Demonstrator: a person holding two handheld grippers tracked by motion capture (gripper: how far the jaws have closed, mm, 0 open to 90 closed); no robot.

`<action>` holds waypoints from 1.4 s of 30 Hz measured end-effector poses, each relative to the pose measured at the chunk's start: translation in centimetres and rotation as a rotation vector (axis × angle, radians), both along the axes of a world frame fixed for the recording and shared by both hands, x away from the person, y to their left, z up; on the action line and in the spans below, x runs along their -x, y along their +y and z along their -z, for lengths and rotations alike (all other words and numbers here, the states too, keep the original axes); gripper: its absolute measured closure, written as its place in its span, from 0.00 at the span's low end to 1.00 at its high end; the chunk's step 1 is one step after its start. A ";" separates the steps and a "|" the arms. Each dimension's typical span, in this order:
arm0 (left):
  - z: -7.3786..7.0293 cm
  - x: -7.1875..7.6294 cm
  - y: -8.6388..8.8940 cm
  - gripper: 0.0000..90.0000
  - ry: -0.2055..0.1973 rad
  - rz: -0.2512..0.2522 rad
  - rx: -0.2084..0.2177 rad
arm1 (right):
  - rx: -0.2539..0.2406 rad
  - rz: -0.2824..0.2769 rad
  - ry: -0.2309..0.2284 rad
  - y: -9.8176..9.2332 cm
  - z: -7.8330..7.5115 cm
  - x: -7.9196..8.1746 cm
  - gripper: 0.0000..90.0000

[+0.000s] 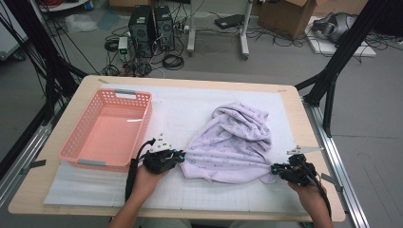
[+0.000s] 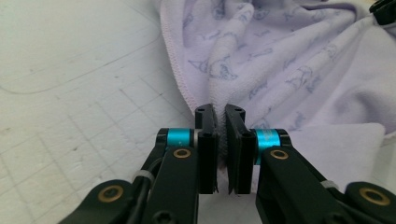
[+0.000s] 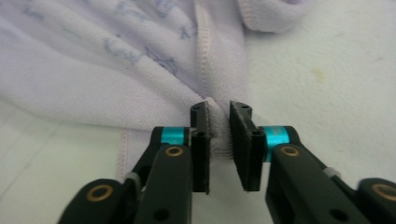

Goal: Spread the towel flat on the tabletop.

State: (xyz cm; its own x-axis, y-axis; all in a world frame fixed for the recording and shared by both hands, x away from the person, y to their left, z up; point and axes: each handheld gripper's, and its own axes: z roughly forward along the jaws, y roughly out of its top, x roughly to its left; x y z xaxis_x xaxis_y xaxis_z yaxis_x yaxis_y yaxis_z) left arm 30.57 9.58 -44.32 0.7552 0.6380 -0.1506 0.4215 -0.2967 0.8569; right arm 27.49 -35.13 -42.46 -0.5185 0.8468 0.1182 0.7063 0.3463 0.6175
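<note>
**2 claws pinch the lilac towel**

The left claw (image 1: 179, 155) grips the lilac towel (image 1: 235, 142) at its near left corner; the right claw (image 1: 274, 168) grips its near right corner. The towel lies bunched on the surface (image 1: 190, 80), beside the pink basket (image 1: 76, 137).

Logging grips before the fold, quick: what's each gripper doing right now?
Left gripper: shut on the lavender towel.
Right gripper: shut on the towel's hem.

From above the near edge we look forward and down over the table (image 1: 285, 102), while both gripper views sit close, sharing the towel (image 1: 233, 142).
</note>
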 end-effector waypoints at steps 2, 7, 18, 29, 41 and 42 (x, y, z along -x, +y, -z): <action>0.0 -0.2 0.1 0.69 0.011 -0.017 0.027 | -0.006 0.003 -0.050 0.2 -0.4 0.2 0.68; 0.0 -0.5 0.2 0.53 0.013 -0.053 0.049 | -0.012 -0.028 -0.220 1.9 -1.4 -0.3 0.62; 0.1 -0.6 0.5 0.50 0.004 -0.056 0.068 | 0.085 -0.028 -0.199 5.3 1.3 -6.7 0.91; 0.2 -0.6 0.4 0.48 0.015 -0.057 0.072 | 0.173 0.294 -0.275 -0.4 0.6 -7.5 0.90; 0.5 -3.2 -1.7 0.43 0.060 -0.076 0.103 | -0.026 0.141 -0.314 -0.7 -1.7 -3.1 0.64; 0.4 -3.6 -2.1 0.43 0.067 -0.071 0.097 | -0.034 0.134 -0.311 -0.6 -1.6 -2.8 0.64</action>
